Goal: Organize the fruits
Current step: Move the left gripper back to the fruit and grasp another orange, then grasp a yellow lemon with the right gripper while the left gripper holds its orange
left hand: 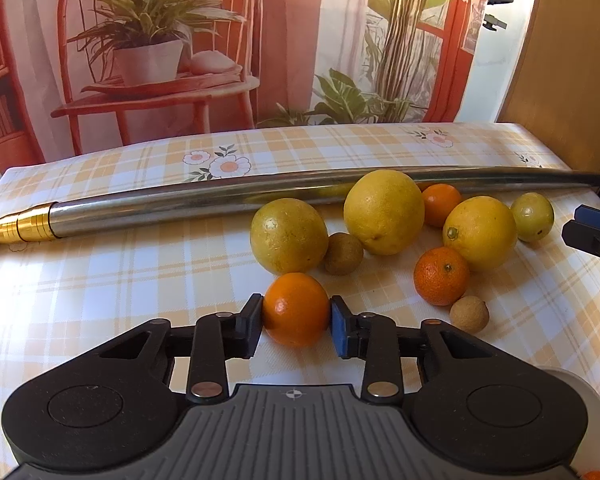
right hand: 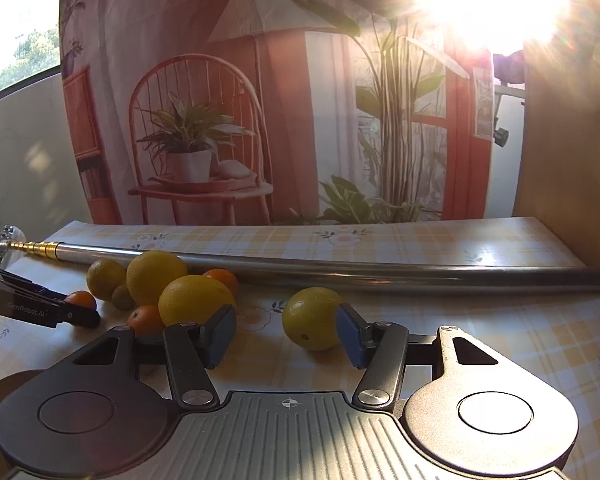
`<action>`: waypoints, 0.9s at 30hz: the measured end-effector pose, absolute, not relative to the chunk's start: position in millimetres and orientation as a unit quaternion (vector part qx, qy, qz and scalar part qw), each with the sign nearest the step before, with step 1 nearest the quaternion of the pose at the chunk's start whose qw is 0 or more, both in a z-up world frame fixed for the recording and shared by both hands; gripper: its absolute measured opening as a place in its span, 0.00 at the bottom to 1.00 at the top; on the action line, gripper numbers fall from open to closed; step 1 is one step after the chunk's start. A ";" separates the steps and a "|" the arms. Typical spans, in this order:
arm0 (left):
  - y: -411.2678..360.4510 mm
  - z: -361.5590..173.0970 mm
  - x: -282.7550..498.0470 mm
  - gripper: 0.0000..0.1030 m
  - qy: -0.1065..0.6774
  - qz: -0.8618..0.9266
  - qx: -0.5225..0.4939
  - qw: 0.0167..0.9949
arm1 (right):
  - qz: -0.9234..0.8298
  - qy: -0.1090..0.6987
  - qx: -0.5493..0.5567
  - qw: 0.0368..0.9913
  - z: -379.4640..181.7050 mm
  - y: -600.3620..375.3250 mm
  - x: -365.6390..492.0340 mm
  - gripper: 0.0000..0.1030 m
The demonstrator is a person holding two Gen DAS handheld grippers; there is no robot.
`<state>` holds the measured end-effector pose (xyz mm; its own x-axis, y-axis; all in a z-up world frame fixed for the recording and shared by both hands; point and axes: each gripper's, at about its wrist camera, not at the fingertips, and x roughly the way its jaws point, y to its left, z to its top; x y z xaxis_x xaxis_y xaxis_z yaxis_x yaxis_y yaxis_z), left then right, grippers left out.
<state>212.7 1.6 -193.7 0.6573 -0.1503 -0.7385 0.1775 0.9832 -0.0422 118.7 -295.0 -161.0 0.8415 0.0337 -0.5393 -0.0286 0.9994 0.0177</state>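
Left wrist view: left gripper (left hand: 296, 322) low over the checked tablecloth (left hand: 100, 280), level, pointing toward the backdrop, pads pressed on both sides of a small orange (left hand: 296, 309) resting on the cloth. Beyond it, a cluster of fruit: three large yellow citrus (left hand: 384, 211), two more small oranges (left hand: 441, 276), two brown round fruits (left hand: 469, 314), one greenish fruit (left hand: 532, 217), all in front of a long metal pole (left hand: 220, 200).

Right wrist view: right gripper (right hand: 286, 334) also low and level, fingers spread wide. Right pad (right hand: 350, 340) against, or perhaps just beside, a yellow-green citrus (right hand: 312, 318); glare and angle make contact hard to judge. Left pad clear of that fruit, near the main cluster.
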 end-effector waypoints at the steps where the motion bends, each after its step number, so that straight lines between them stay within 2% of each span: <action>1: 1.9 -193.5 211.9 0.36 0.404 -0.090 0.015 0.910 | 0.014 0.280 0.006 0.960 -162.9 -297.2 120.0 0.51; 14: -4.4 -173.7 181.8 0.36 0.361 -0.077 0.004 0.929 | -0.016 0.239 0.022 0.971 -178.0 -313.5 136.0 0.51; 17: -6.2 -169.9 175.3 0.36 0.355 -0.073 0.003 0.932 | -0.012 0.245 0.018 0.969 -181.2 -309.7 147.0 0.54; 27: -7.9 -165.8 165.0 0.36 0.354 -0.061 0.000 0.933 | -0.018 0.291 0.024 0.956 -193.6 -305.7 166.3 0.54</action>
<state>165.0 -7.9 -165.8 0.7423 -0.1135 -0.6604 0.1137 0.9926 -0.0427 166.3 -305.7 -193.6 0.8303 -0.0213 -0.5569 0.0493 0.9982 0.0353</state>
